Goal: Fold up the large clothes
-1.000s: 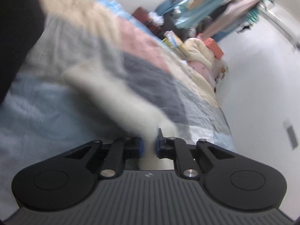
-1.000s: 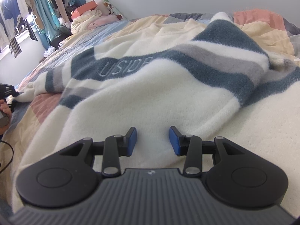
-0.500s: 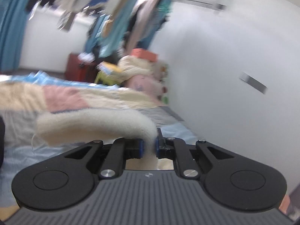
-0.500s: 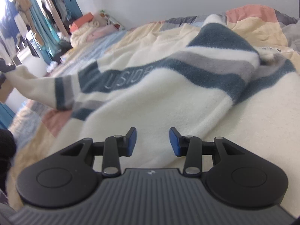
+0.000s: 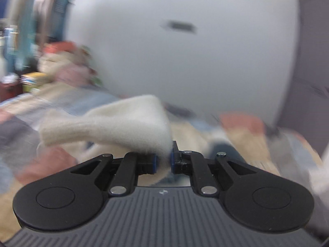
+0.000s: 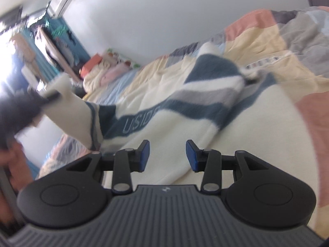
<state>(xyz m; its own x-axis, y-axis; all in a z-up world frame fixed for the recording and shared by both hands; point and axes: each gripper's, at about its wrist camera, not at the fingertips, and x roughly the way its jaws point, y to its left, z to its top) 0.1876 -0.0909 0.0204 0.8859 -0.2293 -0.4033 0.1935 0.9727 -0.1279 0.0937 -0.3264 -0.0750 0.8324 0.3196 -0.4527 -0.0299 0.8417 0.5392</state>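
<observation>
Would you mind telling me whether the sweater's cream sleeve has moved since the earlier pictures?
Yes. The cream sleeve, pinched by the left tool, has lifted off the patchwork quilt toward the wall.

A large fleecy cream garment (image 6: pixel 236 127) with dark blue and grey stripes is lying spread and rumpled across the patchwork bedcover (image 6: pixel 267 47), pale lettering showing on one blue band. One cream sleeve (image 6: pixel 76 111) is stretching up off the bed toward the left of the right wrist view, pulled taut. Its fuzzy cuff end (image 5: pixel 115 127) is sitting pinched between the left tongs (image 5: pixel 163 162), drooping leftward in the air.
</observation>
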